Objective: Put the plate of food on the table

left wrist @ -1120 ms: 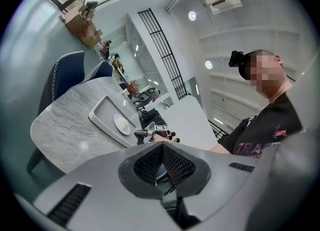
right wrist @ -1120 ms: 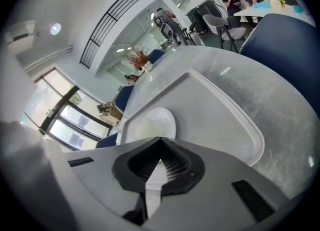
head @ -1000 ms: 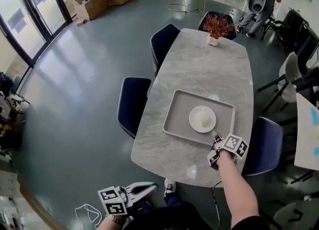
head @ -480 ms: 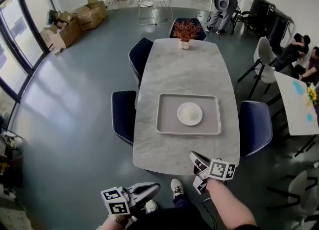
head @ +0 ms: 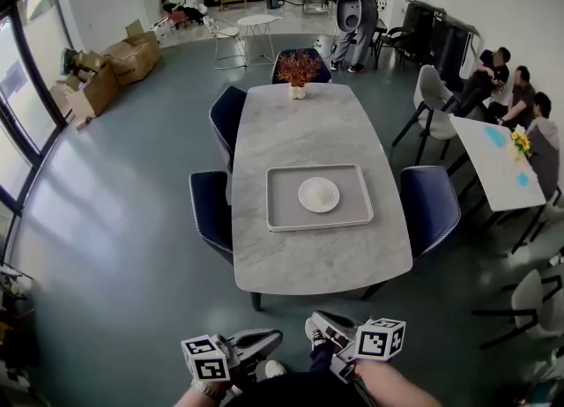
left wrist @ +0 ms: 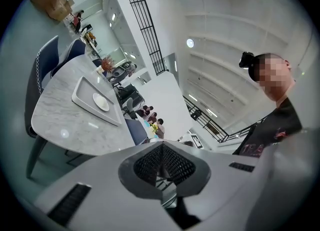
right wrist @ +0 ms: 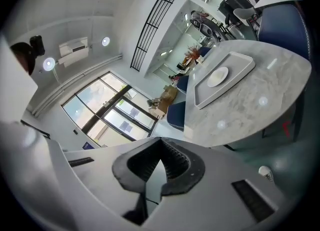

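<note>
A white plate (head: pixel 319 195) with a pale mound of food rests in a grey tray (head: pixel 282 211) on the marble table (head: pixel 308 123). Both grippers hang close to my body, well short of the table's near edge. My left gripper (head: pixel 273 336) is shut, with nothing between its jaws. My right gripper (head: pixel 315 319) is shut and empty too. In the left gripper view the left gripper (left wrist: pixel 162 147) points up past the plate (left wrist: pixel 100 102) in its tray (left wrist: pixel 82 95). In the right gripper view the right gripper (right wrist: pixel 160 162) has the plate (right wrist: pixel 218 77) and tray (right wrist: pixel 240 67) far off.
Dark blue chairs (head: pixel 210 205) (head: pixel 430 201) flank the table. A potted plant (head: pixel 298 69) stands at its far end. Several people sit at a white table (head: pixel 498 163) on the right. A person (head: pixel 357 9) stands at the back. Cardboard boxes (head: pixel 110 66) lie far left.
My right gripper has drawn back from the tray's near corner to my body. The view has backed away from the table. The left gripper has stayed low by my body.
</note>
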### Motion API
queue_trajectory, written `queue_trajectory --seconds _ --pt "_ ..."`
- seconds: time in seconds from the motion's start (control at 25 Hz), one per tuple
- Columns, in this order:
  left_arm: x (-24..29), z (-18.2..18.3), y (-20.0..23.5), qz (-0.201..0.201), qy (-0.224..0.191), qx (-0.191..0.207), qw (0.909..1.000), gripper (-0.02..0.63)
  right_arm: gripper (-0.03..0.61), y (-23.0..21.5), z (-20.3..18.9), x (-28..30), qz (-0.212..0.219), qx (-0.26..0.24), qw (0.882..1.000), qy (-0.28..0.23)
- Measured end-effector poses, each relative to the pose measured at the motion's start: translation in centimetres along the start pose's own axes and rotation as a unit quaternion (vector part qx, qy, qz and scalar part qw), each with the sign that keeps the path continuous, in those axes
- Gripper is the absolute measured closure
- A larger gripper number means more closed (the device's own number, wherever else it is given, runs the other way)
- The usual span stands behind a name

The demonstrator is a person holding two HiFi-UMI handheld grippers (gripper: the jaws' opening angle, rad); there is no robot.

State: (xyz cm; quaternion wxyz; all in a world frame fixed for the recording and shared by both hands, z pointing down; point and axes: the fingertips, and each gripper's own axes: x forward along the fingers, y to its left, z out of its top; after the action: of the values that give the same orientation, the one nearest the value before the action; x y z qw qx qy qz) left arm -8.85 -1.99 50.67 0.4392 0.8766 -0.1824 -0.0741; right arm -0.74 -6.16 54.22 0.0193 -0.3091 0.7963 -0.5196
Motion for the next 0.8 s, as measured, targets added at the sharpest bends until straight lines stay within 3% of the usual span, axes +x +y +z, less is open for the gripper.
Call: queue_trajectory --seconds 0.4,0.8 --pt "-3.0 -4.0 -2.7 -0.031 0.040 0.009 0.9987 0.609 0.569 4.0 -7.8 -3.3 0.000 -0.017 0.999 -0.038" --pt "-4.0 -4.9 -3.9 -0.041 0.031 0.010 0.9986 0.609 0.569 5.7 -9.7 -4.0 0.007 -0.034 0.999 -0.029"
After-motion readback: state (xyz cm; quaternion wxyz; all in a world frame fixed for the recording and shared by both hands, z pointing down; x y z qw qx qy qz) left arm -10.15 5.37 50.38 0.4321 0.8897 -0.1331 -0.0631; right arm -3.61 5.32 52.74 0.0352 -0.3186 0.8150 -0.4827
